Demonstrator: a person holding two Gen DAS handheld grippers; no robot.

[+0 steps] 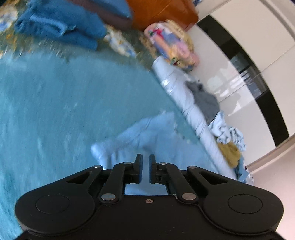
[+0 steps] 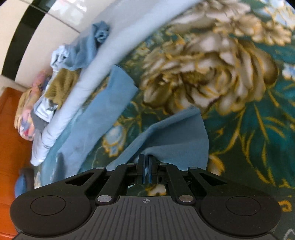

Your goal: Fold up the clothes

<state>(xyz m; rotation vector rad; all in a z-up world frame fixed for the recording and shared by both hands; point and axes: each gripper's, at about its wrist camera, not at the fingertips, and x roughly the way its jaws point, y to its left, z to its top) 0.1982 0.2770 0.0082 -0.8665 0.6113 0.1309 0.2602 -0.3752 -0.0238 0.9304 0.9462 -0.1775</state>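
In the left wrist view a pale blue garment lies bunched on a wide teal cloth. Its folds rise to my left gripper, whose jaws stand a narrow slit apart and pinch the pale fabric at their tips. In the right wrist view a mid-blue garment drapes over the floral bedspread. My right gripper is shut on a fold of it, and the cloth hangs away from the pads in a lifted peak. Another part of that blue fabric stretches toward the upper left.
A pale blue rolled sheet runs along the bed's edge, with a heap of loose clothes beyond it. Dark blue clothes, a colourful bundle and orange furniture lie at the far end. A glossy white wall stands behind.
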